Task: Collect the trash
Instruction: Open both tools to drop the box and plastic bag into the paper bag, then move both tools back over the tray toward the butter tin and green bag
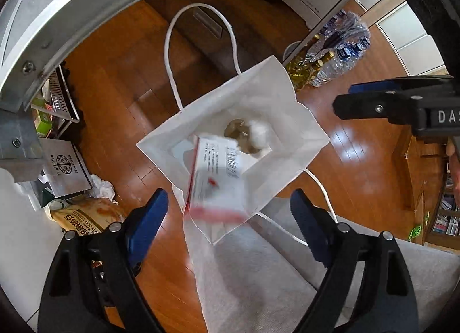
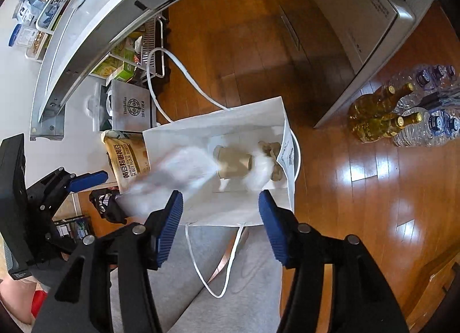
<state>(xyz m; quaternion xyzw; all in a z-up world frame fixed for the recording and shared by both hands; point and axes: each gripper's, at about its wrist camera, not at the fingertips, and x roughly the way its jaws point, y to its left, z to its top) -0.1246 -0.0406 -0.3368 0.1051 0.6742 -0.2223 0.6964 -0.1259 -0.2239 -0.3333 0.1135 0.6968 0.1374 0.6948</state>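
A white paper bag (image 1: 276, 94) with rope handles stands open on the wooden floor; it also shows in the right wrist view (image 2: 238, 120). Inside lie a brown paper cup (image 2: 233, 162), a white crumpled wad (image 2: 263, 170) and brown crumpled paper (image 2: 271, 150). A clear plastic zip bag with a red strip and a printed label (image 1: 218, 180) is blurred in mid-air at the bag's mouth, touching neither gripper; it appears as a blurred white shape in the right wrist view (image 2: 172, 172). My left gripper (image 1: 230, 223) is open and empty above the bag. My right gripper (image 2: 220, 218) is open and empty.
A flour packet (image 2: 126, 157), a grey paper bag (image 2: 130, 108) and a crumpled tissue (image 1: 100, 186) lie left of the bag under a metal counter edge (image 1: 72, 2). Wine bottles (image 2: 379, 114) and packed water bottles (image 2: 431, 126) stand right. A grey rug (image 1: 273, 272) lies below.
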